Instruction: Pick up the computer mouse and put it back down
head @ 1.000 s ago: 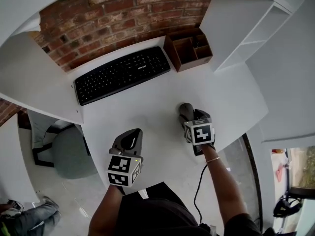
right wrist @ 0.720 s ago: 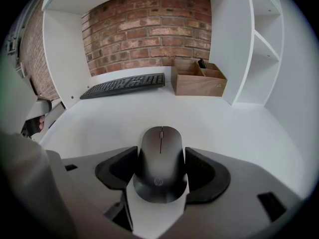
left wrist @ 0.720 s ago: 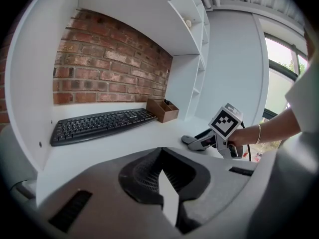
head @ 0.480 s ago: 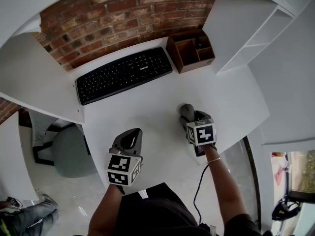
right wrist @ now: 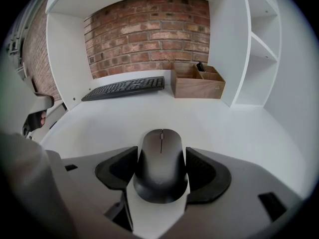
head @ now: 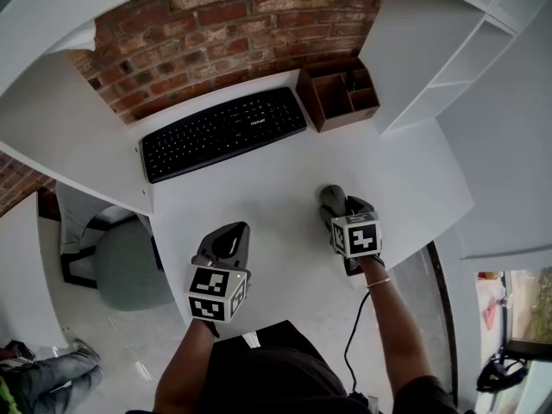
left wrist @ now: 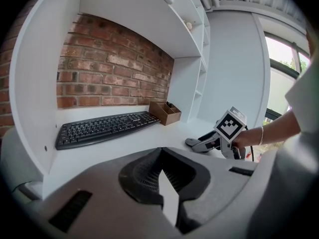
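- On the near right of the white desk [head: 278,190], my right gripper [head: 342,216] has the computer mouse [right wrist: 160,159] between its jaws. The dark pads sit against both sides of its body, so the jaws are pinching it.
- The mouse points its scroll wheel towards the far side. I cannot tell whether it rests on the desk or hangs just above it.
- On the near left, my left gripper [head: 226,240] hovers low over the desk. Its jaws are pressed together, with nothing between them.
- The two grippers are well apart, with bare desk between them.
- On the far side, a black keyboard [head: 224,132] lies along the brick wall [head: 216,20].
- Just right of the keyboard stands a wooden desk organiser [head: 339,97], close to the white shelf unit [head: 466,50].
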Tool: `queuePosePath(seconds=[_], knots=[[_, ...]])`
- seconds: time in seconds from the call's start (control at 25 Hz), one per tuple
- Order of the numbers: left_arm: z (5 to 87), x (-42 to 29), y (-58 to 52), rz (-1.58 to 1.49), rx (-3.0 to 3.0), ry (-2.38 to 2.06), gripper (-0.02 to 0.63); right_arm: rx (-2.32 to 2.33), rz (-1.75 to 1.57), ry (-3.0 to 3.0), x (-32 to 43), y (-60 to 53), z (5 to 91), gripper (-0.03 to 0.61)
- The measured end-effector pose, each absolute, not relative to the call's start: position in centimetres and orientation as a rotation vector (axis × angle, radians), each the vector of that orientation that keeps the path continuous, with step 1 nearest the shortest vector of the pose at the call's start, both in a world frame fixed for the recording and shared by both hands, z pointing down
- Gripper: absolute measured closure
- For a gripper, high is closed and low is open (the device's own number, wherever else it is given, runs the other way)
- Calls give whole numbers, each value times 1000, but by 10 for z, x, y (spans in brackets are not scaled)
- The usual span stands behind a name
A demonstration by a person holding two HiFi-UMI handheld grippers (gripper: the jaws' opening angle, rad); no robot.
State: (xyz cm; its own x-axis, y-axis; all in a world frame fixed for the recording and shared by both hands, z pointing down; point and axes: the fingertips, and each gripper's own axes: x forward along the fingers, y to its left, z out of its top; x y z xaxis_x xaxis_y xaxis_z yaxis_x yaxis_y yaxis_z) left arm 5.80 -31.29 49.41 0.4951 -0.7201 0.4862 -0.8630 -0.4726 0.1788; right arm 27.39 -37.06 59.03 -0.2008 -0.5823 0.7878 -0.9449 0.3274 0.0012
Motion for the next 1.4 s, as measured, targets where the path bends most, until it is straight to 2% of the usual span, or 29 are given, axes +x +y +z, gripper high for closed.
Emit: queuePosePath(seconds=[0.56,1.04,1.08,1.16,1.4], knots=[[486,52,-306,491,2357,-1341,604,1337,646,-1917,276,-369,588,295],[479,51,-304,460,2395,-1327,604,1530,628,-2097,264,-339,516,298],[478,50,-304,459,2400,-1326,604,1558,625,-2117,262,-333,507,313],[476,50,-305,455,2410,-1320,604,1622,604,-2139,259,-322,491,438],[465,51,-303,442,2465,-1279,604,1763,557,-2143,252,-290,459,544]])
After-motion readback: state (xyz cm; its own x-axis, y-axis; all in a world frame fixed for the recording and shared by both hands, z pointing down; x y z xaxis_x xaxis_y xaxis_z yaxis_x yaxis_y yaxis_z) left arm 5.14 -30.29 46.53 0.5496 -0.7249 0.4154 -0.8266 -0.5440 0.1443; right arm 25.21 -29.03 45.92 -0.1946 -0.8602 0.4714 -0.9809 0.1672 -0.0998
